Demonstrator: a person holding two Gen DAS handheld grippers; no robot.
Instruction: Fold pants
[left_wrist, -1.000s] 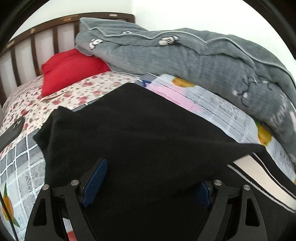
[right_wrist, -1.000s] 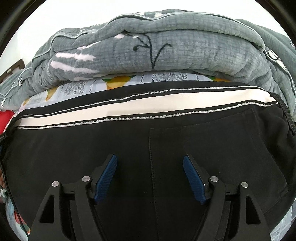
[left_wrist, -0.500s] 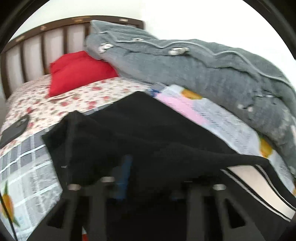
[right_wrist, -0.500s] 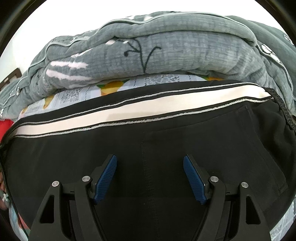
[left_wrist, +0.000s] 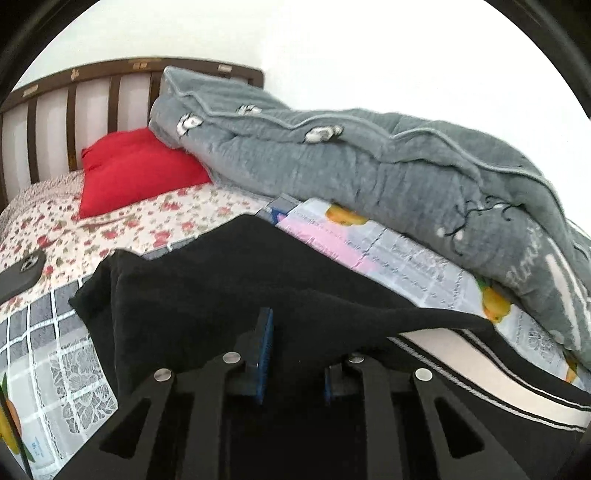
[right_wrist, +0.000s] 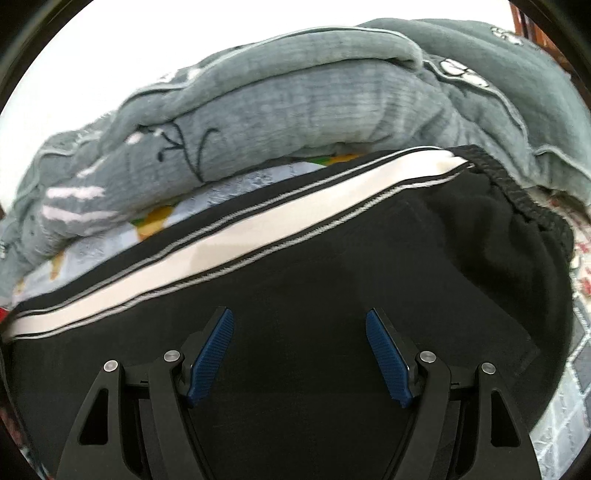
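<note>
Black pants (left_wrist: 221, 295) with a white side stripe (left_wrist: 498, 376) lie on the bed. In the left wrist view my left gripper (left_wrist: 295, 354) is shut on a raised fold of the black cloth, which drapes over its right finger. In the right wrist view the pants (right_wrist: 332, 280) fill the foreground, with the stripe (right_wrist: 221, 254) running across and the gathered waistband (right_wrist: 517, 192) at the right. My right gripper (right_wrist: 299, 354) is open just above the black fabric and holds nothing.
A bulky grey quilt (left_wrist: 369, 166) is piled along the far side, also in the right wrist view (right_wrist: 295, 99). A red pillow (left_wrist: 129, 170) lies by the wooden headboard (left_wrist: 74, 96). A dark phone (left_wrist: 22, 273) lies at the left. A fruit-print sheet (left_wrist: 388, 251) covers the bed.
My left gripper closed from wide open onto the pants fabric and lifted a fold of it. My right gripper stayed open; its view swung so that the waistband came in at the right.
</note>
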